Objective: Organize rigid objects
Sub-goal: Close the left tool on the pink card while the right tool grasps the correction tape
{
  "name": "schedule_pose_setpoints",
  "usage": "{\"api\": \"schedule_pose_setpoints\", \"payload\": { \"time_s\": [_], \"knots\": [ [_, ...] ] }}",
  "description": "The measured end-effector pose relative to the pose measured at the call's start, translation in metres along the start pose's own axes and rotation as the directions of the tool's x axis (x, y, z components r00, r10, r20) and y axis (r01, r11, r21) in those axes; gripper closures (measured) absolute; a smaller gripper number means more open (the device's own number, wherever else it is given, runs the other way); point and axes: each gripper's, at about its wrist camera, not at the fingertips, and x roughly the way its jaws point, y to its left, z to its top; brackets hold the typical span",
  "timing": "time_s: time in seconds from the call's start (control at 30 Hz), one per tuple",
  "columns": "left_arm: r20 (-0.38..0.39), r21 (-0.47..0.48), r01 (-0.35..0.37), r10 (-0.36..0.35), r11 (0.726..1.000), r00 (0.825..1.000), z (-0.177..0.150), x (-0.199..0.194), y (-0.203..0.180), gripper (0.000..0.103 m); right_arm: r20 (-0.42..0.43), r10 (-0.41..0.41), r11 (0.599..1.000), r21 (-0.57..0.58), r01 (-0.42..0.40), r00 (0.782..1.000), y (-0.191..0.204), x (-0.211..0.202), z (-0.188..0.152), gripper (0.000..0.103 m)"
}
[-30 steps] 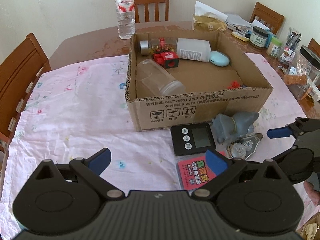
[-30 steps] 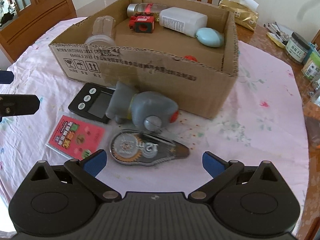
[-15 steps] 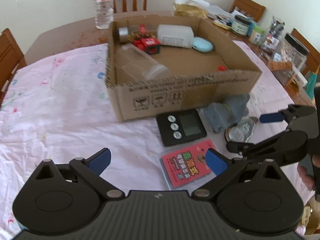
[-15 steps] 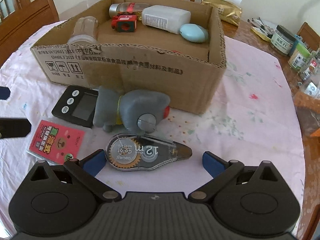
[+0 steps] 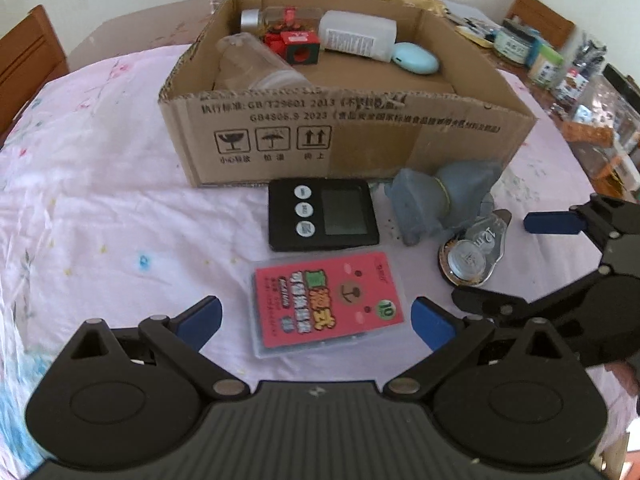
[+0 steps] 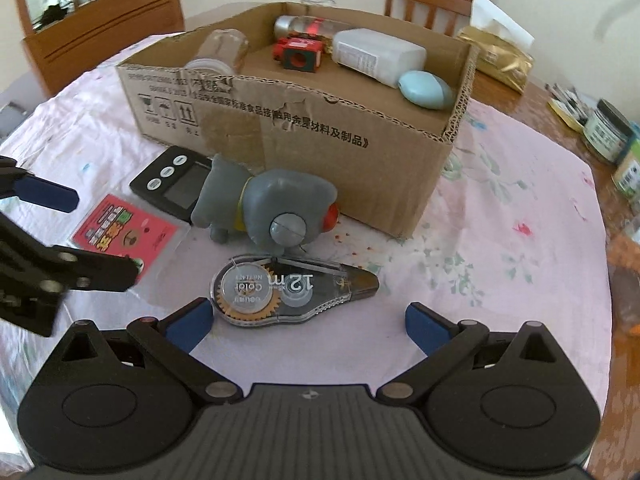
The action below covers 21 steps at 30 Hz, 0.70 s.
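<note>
Both tools are spread wide and hold nothing. The left gripper [image 5: 316, 316] hangs with the red card pack [image 5: 330, 304] lying flat between its blue fingertips, the black timer [image 5: 323, 214] just ahead of it and the cardboard box [image 5: 348, 136] beyond that. The right gripper [image 6: 306, 318] has the clear correction-tape dispenser [image 6: 292, 290] just ahead of its fingertips, nearer the left-hand one, with the grey toy [image 6: 272, 210] lying on its side directly beyond and touching the box wall. The step in hand looks like a two-handed pickup of these loose items for the box, which already holds a white bottle [image 6: 376, 56], a pale blue oval case [image 6: 426, 90], a red block [image 6: 300, 54] and jars. For the pack, the left tool should come low and close across its short width, since it is thin and lies flat on soft cloth (a high pinch would likely catch fabric or slip). The right tool should shift a little leftward to centre the dispenser, then squeeze its flat sides near the round gear end, keeping clear of the toy behind.
</note>
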Motion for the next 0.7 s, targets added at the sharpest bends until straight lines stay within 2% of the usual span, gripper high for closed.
{"api": "schedule_pose_setpoints", "payload": {
  "time_s": [0.1,0.2,0.3,0.37,0.43,0.5,0.7],
  "knots": [
    [0.004,-0.047,-0.039,0.039,0.998,0.999,-0.003,0.003,-0.001,0.003,0.022,0.019,0.999,-0.028,-0.018,1.0,-0.004,-0.001,-0.004,0.0],
    [0.007,-0.056,-0.054,0.054,0.997,0.998,-0.002,0.007,-0.005,0.002,0.035,0.039,0.998,-0.054,-0.037,0.999,-0.007,-0.002,-0.006,0.0],
    [-0.002,-0.043,-0.085,0.085,0.995,0.996,-0.002,0.013,-0.015,0.002,0.043,0.05,0.997,-0.069,-0.047,0.998,-0.008,-0.003,-0.007,0.0],
    [0.019,-0.018,-0.115,0.115,0.993,0.993,-0.005,0.014,-0.022,0.002,0.047,0.054,0.996,-0.074,-0.051,0.997,-0.008,-0.003,-0.008,0.0],
    [0.032,-0.016,-0.116,0.117,0.993,0.993,-0.006,0.014,-0.024,0.003,0.048,0.057,0.996,-0.077,-0.053,0.997,-0.008,-0.003,-0.008,0.0],
    [0.042,-0.03,-0.099,0.1,0.995,0.994,-0.006,0.011,-0.021,0.012,0.05,0.058,0.996,-0.078,-0.054,0.997,-0.008,-0.003,-0.008,0.0],
    [0.031,-0.013,-0.106,0.107,0.994,0.994,-0.009,0.005,-0.002,0.013,0.045,0.049,0.997,-0.065,-0.046,0.998,-0.007,-0.003,-0.008,0.0]
  ]
}}
